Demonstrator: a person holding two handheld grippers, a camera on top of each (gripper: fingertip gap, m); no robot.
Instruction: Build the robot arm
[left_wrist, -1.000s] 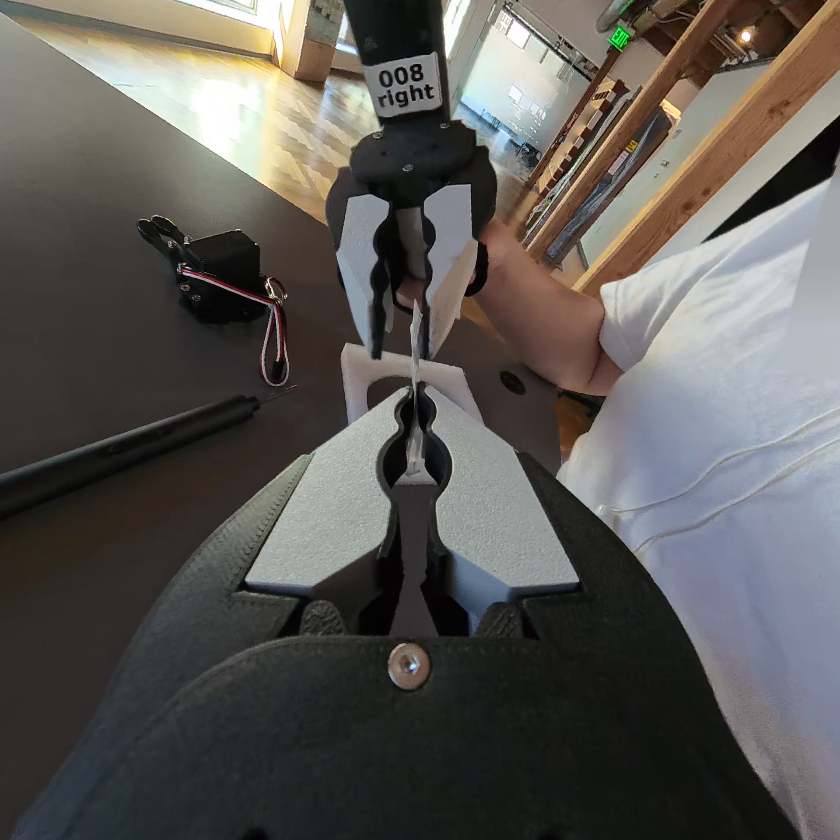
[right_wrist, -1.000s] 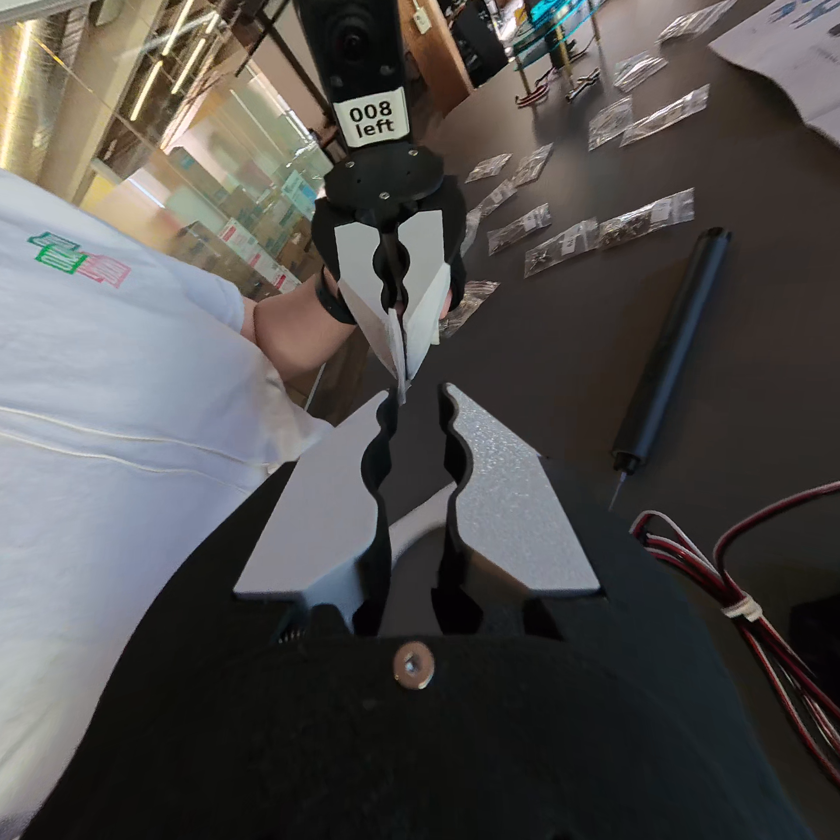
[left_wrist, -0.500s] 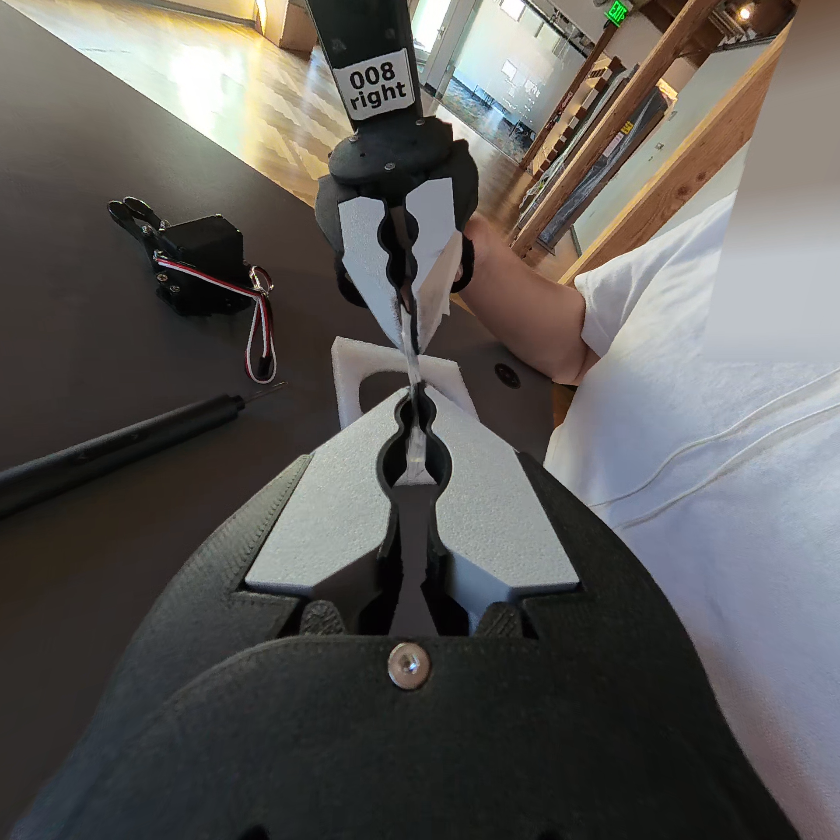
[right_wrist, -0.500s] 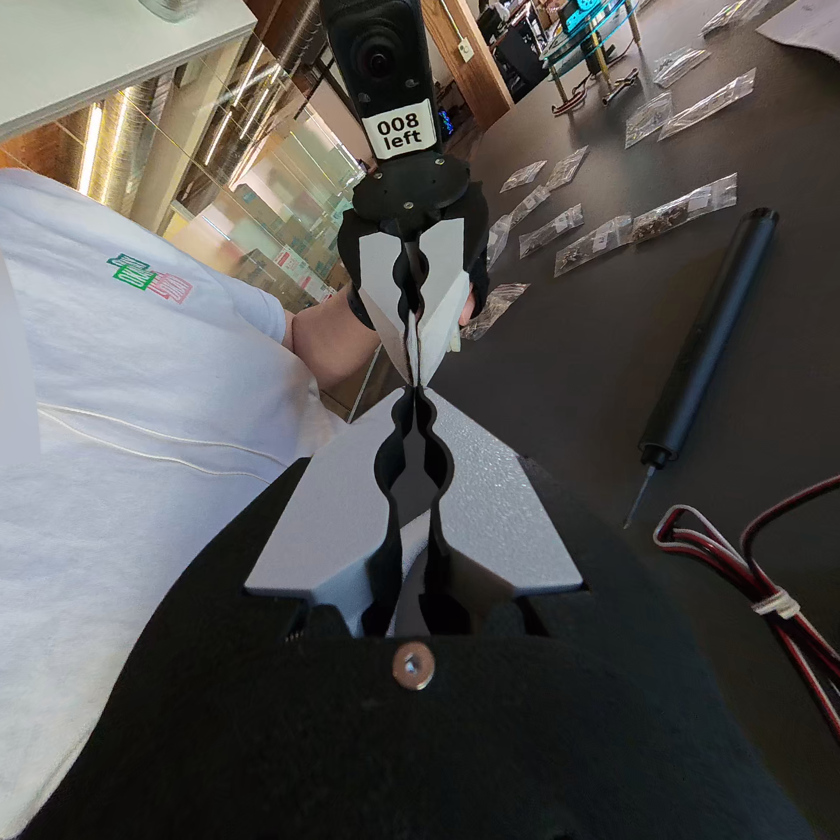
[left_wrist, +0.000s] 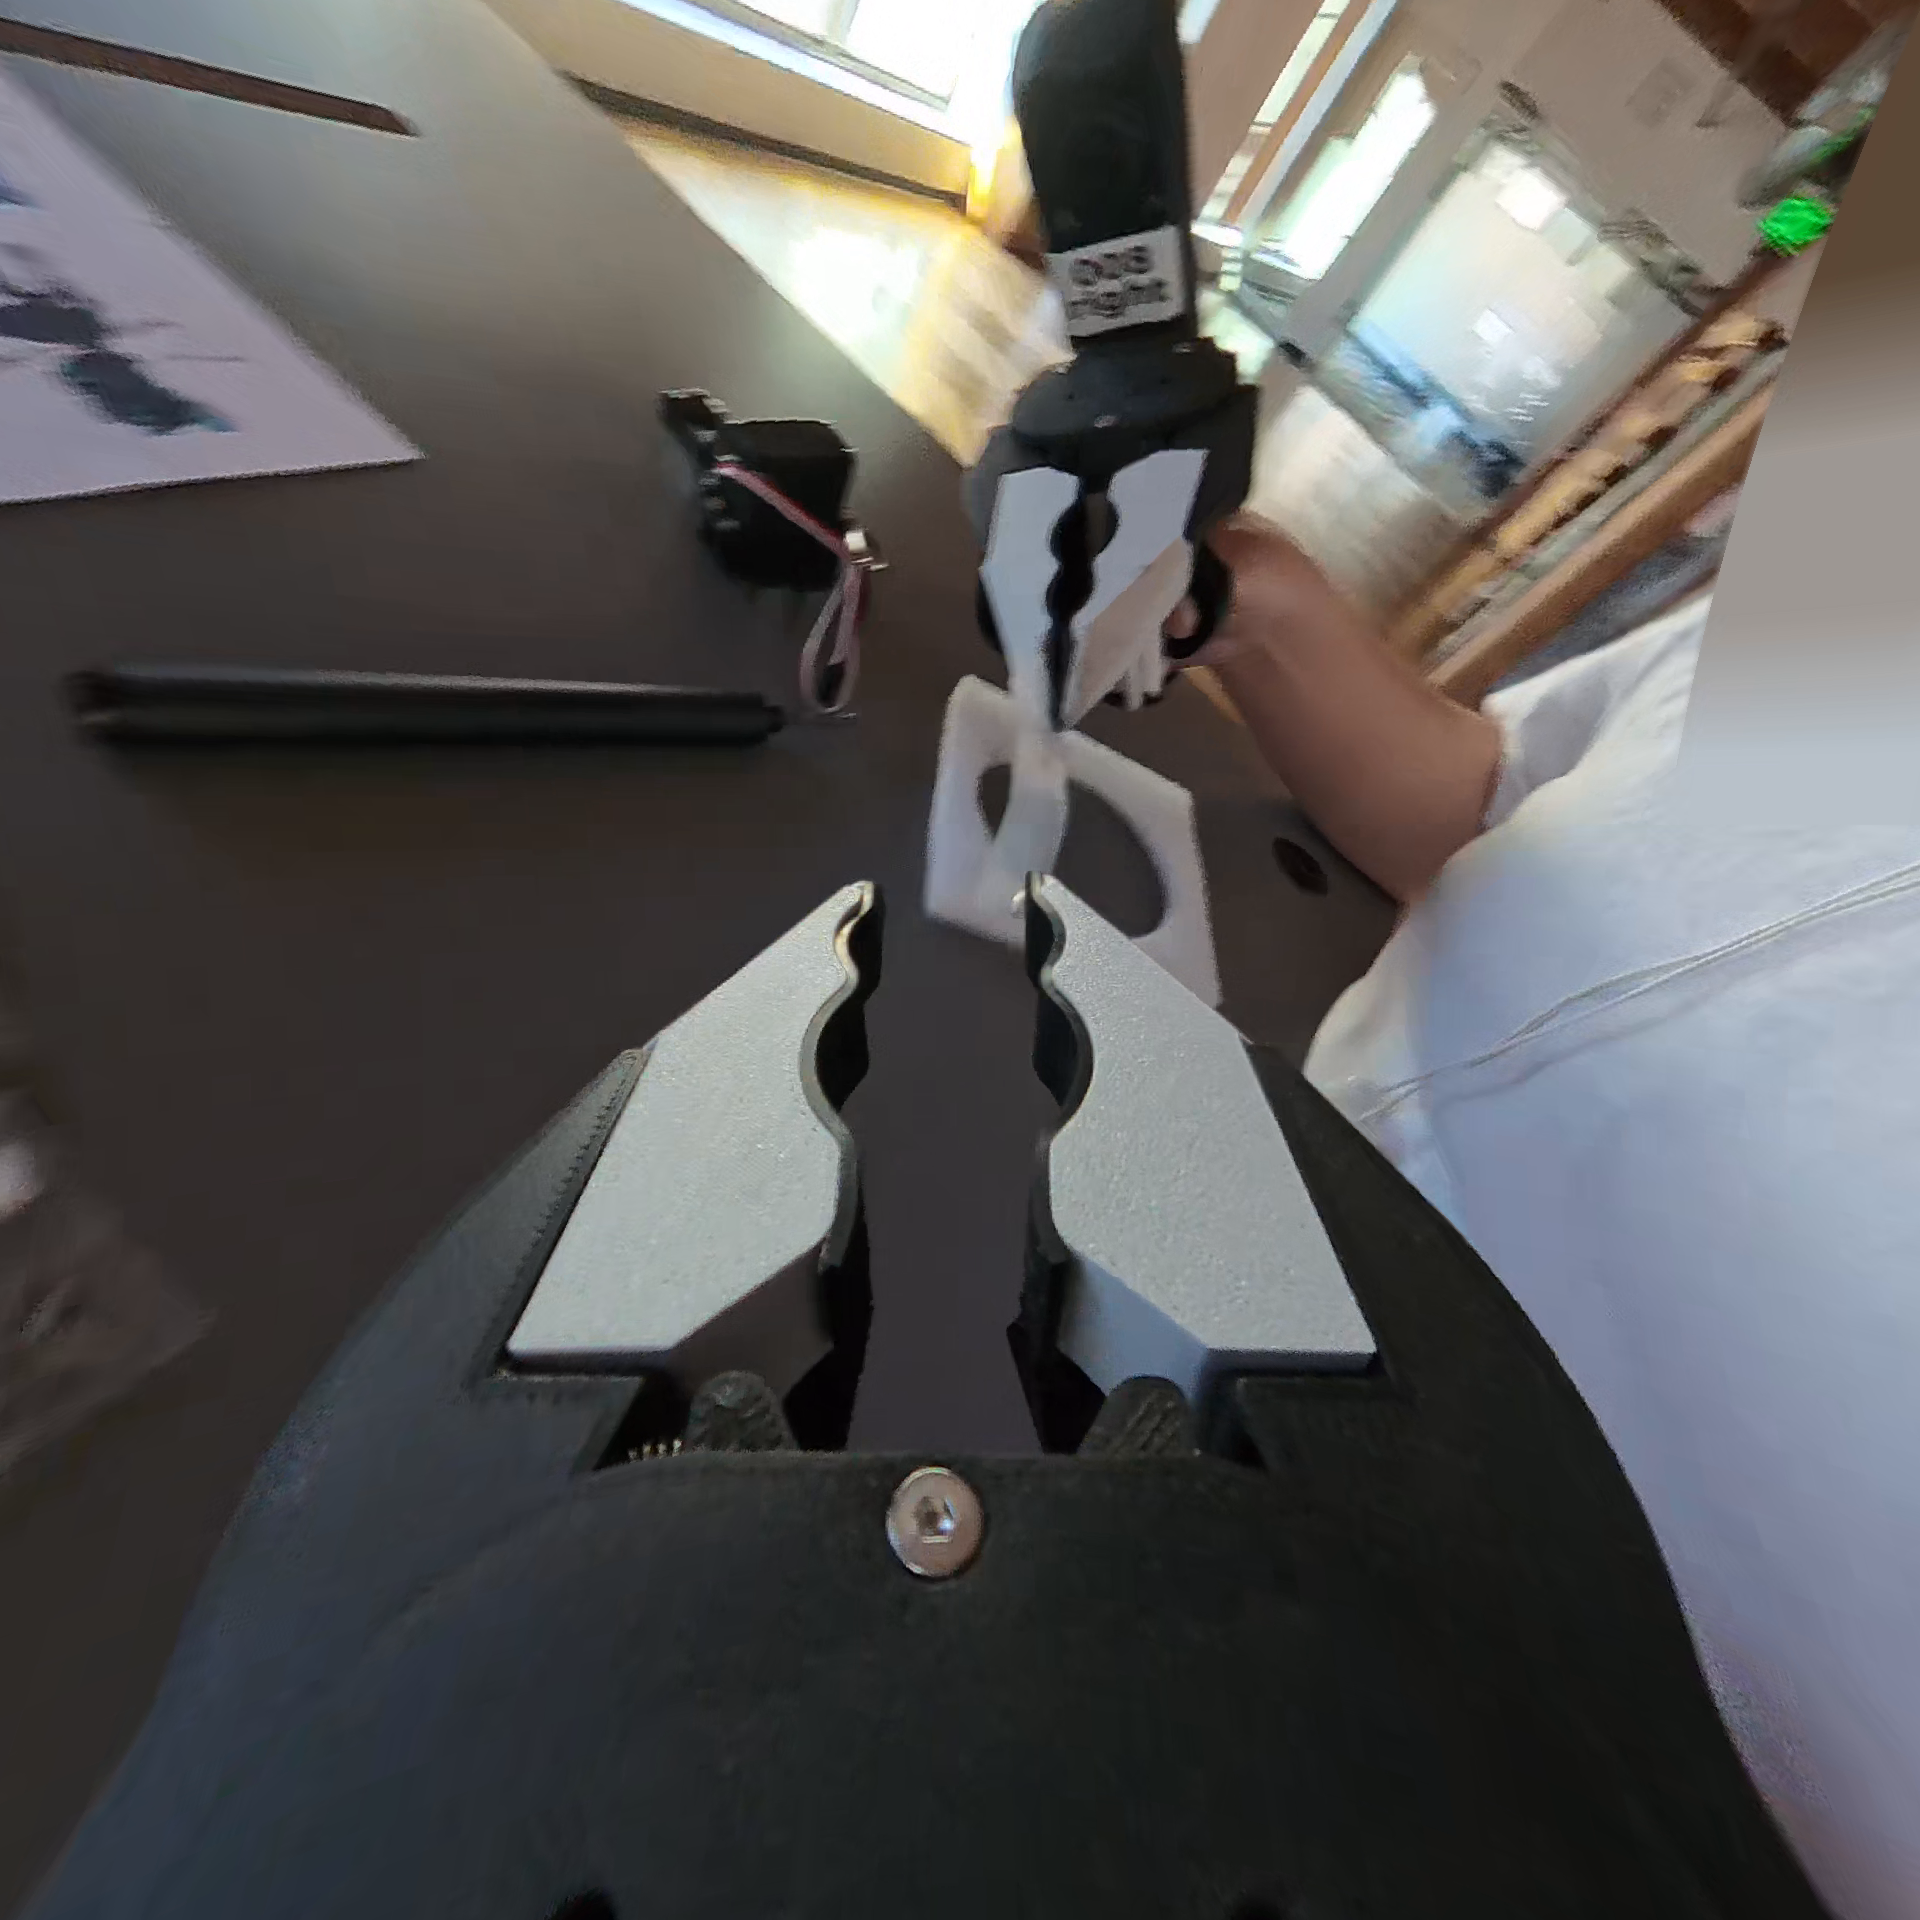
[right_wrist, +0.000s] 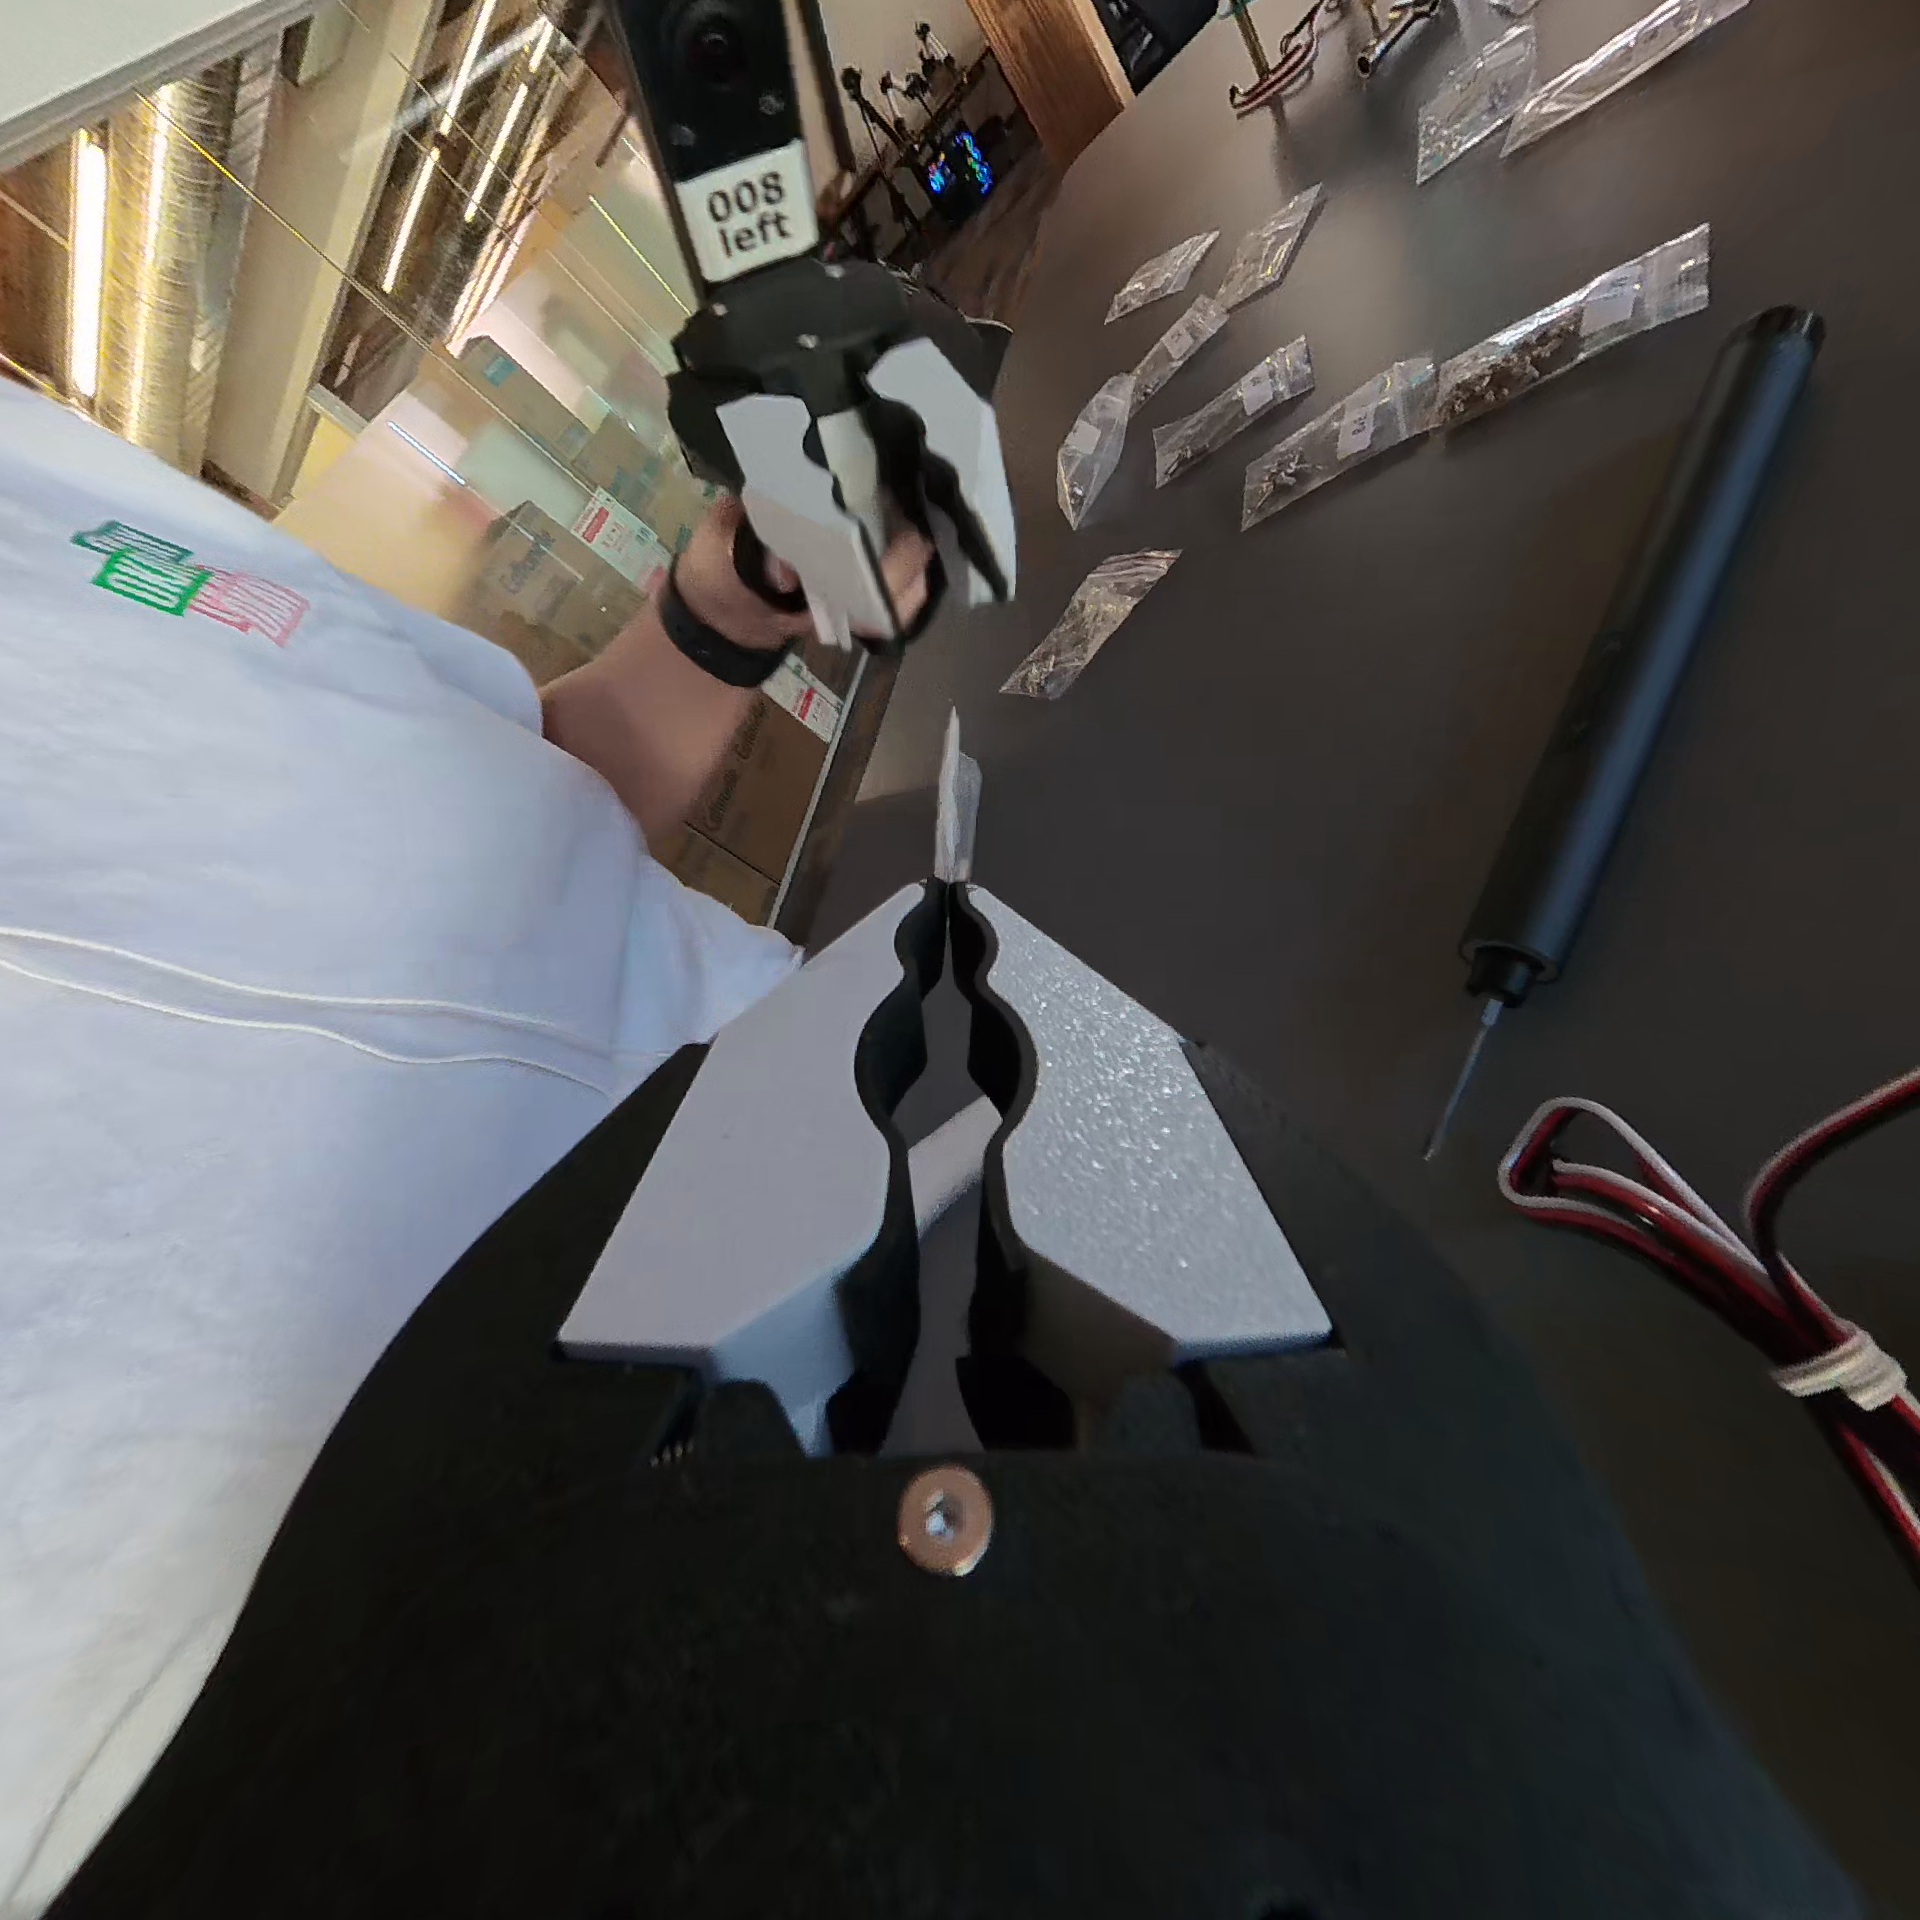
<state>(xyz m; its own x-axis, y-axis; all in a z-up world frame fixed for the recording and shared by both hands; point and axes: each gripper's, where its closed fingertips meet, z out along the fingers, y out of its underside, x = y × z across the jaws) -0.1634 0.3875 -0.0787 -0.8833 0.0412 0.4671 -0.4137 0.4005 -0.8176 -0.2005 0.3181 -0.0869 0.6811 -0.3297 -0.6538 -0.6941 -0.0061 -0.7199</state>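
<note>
Right gripper: (right_wrist: 948, 896) its two grey fingers are pressed together at the tips, pinching a small clear plastic bag (right_wrist: 956, 805) by one end; the bag sticks straight out past the tips, edge-on, in the air above the dark table (right_wrist: 1299, 831).
Right gripper from the left wrist view: (left_wrist: 1051, 717) blurred by motion, pointing down, with the bag (left_wrist: 1034, 805) hanging from its closed tips as a pale smear.
Left gripper: (left_wrist: 951, 904) its fingers stand apart with a clear gap between them and nothing in it.
Left gripper from the right wrist view: (right_wrist: 920, 613) held off the table, apart from the bag, fingers spread and empty.
White foam piece: (left_wrist: 961, 790) lies flat on the table just beyond the left gripper's tips and below the right gripper; it has round cut-outs.
Black screwdriver: (right_wrist: 1631, 665) lies on the table to the right of the right gripper, thin bit pointing toward the camera; in the left wrist view it (left_wrist: 416, 707) lies left of the foam.
Black servo: (left_wrist: 774, 494) sits beyond the screwdriver, its red, white and black lead (right_wrist: 1704, 1247) bundled with a tie.
Small parts bags: (right_wrist: 1340, 436) several lie scattered on the far table.
Paper sheet: (left_wrist: 156, 343) lies at the far left, blurred.
Person: a white shirt (right_wrist: 260, 883) fills the side of both views.
</note>
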